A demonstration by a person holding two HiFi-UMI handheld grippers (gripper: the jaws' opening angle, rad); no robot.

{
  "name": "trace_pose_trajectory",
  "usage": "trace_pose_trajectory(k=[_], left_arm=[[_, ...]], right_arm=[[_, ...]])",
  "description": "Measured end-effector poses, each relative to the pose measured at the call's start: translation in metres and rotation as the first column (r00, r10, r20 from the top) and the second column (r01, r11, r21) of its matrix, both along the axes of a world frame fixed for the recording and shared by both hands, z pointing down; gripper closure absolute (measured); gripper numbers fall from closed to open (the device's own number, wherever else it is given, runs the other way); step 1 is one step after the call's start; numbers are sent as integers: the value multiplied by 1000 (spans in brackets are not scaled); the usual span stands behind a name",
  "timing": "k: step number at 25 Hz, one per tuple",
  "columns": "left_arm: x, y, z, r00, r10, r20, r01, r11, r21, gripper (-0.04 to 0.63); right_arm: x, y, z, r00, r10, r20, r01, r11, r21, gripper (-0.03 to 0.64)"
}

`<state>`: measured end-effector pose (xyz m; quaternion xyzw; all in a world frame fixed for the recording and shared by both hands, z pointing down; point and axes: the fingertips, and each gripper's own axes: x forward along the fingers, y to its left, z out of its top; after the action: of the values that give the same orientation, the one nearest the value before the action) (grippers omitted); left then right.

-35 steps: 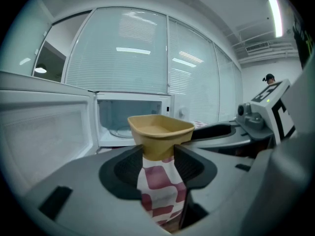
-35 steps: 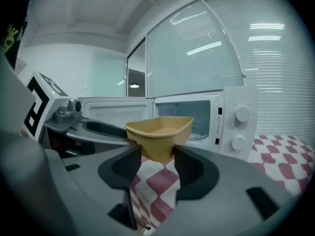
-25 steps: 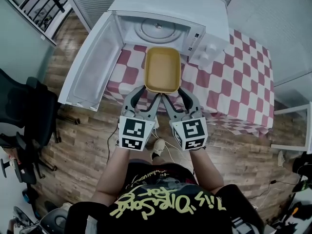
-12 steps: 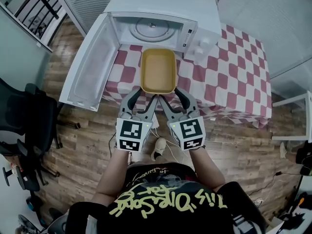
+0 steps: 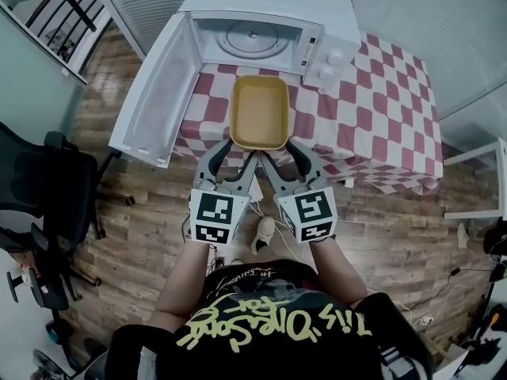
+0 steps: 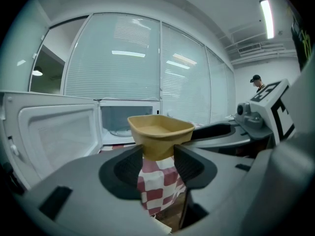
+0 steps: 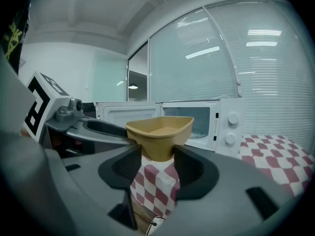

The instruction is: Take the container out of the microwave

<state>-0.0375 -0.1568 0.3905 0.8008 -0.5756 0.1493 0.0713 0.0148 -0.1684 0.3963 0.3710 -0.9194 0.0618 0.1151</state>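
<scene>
The container is a shallow, empty yellow tub, held in the air over the checked table, in front of the open microwave. My left gripper is shut on its near left corner and my right gripper is shut on its near right corner. In the left gripper view the container sits wedged between the left gripper's dark pads. The right gripper view shows the container pinched the same way in the right gripper. The microwave holds only its glass turntable.
The microwave door hangs wide open to the left, over the table's edge. A red and white checked cloth covers the table. A black office chair stands at the far left. Cables and a shoe are on the wooden floor.
Both grippers have drawn the container slightly back toward the person. The gap between it and the microwave's mouth has grown.
</scene>
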Motion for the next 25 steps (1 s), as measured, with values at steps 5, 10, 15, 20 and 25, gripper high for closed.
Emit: trace_pose_trajectory(k=[5, 10, 15, 20, 25], left_arm=[[-2, 15, -3, 1000, 8, 2, -8, 1000, 6, 394], [-5, 30, -6, 1000, 17, 0, -17, 1000, 12, 394], [-7, 49, -8, 1000, 25, 1, -25, 1000, 18, 394], [-11, 70, -9, 1000, 27, 6, -28, 999, 23, 394], [-14, 95, -8, 1000, 26, -2, -26, 999, 19, 394]], right_arm=[[-2, 15, -3, 1000, 13, 1, -13, 1000, 5, 407], [-5, 31, -5, 1000, 26, 3, -26, 1000, 11, 407], [-7, 50, -8, 999, 35, 6, -35, 999, 19, 407], [-11, 72, -9, 999, 39, 9, -39, 999, 26, 407], [-13, 97, -8, 999, 42, 7, -42, 999, 21, 407]])
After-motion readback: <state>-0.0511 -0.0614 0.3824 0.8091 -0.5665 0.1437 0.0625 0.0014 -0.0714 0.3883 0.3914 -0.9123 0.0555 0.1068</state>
